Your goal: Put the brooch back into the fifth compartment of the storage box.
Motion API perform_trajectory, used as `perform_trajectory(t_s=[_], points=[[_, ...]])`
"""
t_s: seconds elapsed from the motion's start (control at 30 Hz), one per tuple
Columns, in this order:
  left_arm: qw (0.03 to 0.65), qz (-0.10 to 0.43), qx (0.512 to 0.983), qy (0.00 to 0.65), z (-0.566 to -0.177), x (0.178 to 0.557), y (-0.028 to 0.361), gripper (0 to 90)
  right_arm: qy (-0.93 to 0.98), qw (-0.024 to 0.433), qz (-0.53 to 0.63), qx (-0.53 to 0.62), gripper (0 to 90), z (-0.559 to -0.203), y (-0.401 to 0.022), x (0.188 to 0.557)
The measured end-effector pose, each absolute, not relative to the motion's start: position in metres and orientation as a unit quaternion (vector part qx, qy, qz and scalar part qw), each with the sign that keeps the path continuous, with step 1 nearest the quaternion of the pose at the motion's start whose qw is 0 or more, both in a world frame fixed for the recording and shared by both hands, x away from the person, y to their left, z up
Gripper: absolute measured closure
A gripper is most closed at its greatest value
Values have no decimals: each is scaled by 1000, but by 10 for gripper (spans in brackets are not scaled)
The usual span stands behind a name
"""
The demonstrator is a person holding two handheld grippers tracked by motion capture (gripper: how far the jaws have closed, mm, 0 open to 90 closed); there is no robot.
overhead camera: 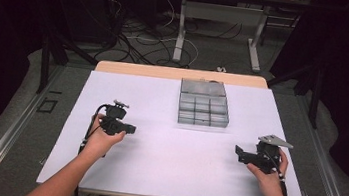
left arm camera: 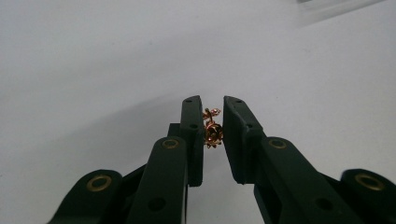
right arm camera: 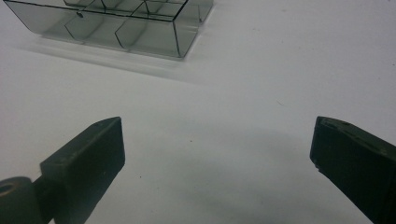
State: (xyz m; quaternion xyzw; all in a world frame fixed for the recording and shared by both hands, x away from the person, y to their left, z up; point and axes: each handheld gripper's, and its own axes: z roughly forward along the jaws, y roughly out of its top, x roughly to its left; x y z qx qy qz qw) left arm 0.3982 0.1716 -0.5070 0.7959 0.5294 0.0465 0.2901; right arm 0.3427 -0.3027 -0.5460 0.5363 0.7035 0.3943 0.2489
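Left gripper view: the left tool (left arm camera: 213,122) pinches a tiny gold charm (left arm camera: 212,130) above the counter (left arm camera: 93,70). It looks light and delicate; grip its body. The right tool (right arm camera: 217,149) gapes empty.

- A small gold flower charm (left arm camera: 212,130).
- Black left tool (left arm camera: 213,122) and black right tool (right arm camera: 217,149).
- Smoky grey see-through box (overhead camera: 203,110).
- White table (overhead camera: 169,168).

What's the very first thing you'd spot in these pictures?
A tiny gold rose charm glints, pinched in the left tool. Farther back on the white table sits a clear divided box. The right tool gapes wide open, holding nothing.
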Motion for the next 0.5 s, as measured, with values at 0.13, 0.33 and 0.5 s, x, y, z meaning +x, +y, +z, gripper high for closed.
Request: perform_trajectory(t_s=[0.13, 0.33, 0.5], points=[[299, 46, 797, 522, -506, 399, 165, 789, 705, 250, 394, 535, 28, -546, -303, 343], [308, 45, 799, 514, -506, 399, 157, 789, 703, 247, 394, 538, 29, -546, -301, 342], [317, 46, 797, 511, -506, 399, 149, 789, 704, 248, 393, 537, 29, -547, -302, 343]])
